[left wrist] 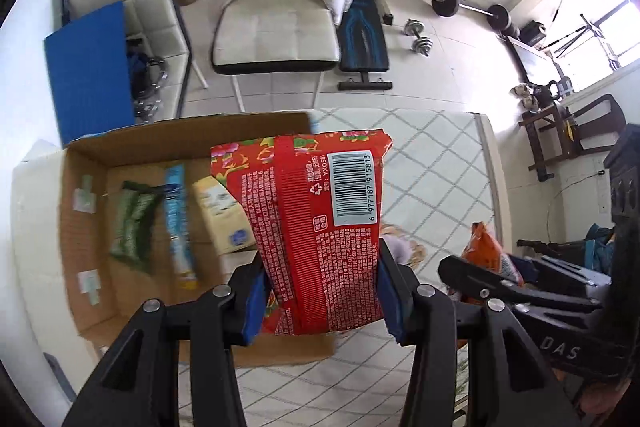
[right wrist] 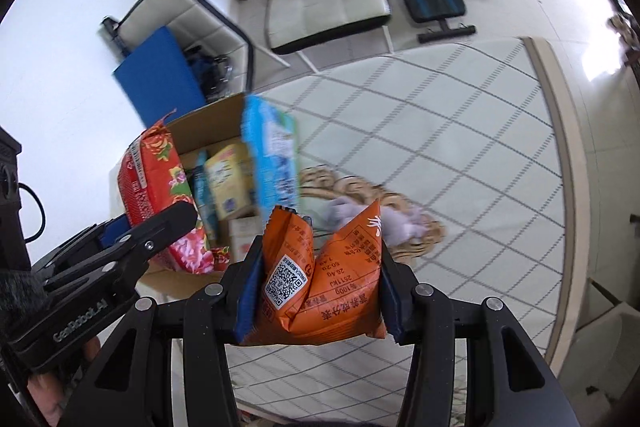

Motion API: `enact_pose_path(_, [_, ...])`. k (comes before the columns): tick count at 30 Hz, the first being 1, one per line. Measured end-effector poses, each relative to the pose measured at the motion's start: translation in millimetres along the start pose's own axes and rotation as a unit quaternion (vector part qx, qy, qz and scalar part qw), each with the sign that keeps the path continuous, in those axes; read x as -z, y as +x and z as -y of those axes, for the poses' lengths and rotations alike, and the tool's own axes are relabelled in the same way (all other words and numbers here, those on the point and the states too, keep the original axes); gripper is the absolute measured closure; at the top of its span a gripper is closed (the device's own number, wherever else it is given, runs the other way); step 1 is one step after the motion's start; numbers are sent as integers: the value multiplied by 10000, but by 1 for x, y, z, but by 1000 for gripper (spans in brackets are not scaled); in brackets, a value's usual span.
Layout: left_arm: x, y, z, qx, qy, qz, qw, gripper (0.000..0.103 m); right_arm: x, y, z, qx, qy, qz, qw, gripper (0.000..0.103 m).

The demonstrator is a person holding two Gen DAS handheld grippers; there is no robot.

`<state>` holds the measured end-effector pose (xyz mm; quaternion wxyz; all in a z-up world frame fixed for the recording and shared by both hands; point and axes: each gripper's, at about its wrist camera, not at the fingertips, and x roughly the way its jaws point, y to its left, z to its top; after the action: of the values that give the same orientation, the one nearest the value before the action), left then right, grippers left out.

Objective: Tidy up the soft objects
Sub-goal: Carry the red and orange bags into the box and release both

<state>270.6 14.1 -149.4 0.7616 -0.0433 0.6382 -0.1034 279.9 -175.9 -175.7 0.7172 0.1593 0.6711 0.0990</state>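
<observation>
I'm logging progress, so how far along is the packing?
Done: a green packet, blue packet and yellow pack lie in the cardboard box. In hand: left gripper clamps a red bag, right gripper an orange bag. Left: boxing both.

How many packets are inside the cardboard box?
3 that I can see in the cardboard box: a green packet on the left, a blue packet in the middle, a yellow packet on the right. The red bag may hide more.
</observation>
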Motion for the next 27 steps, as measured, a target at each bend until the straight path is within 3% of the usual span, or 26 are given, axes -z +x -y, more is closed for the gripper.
enact_pose_path(5, [15, -9, -60, -393, -4, -93, 9992, 59, 2, 23, -65, 34, -198, -22, 9998, 51])
enact_pose_path(11, [29, 16, -121, -758, 48, -513, 9958, 59, -14, 69, -112, 255, -212, -127, 9994, 51])
enact_pose_path(19, [47, 75, -174, -883, -114, -1114, 9898, 59, -49, 129, -130, 824, -215, -180, 9962, 51])
enact_pose_path(27, [53, 113, -198, -932, -290, -1621, 9819, 57, -74, 161, -142, 1451, -414, -33, 9885, 49])
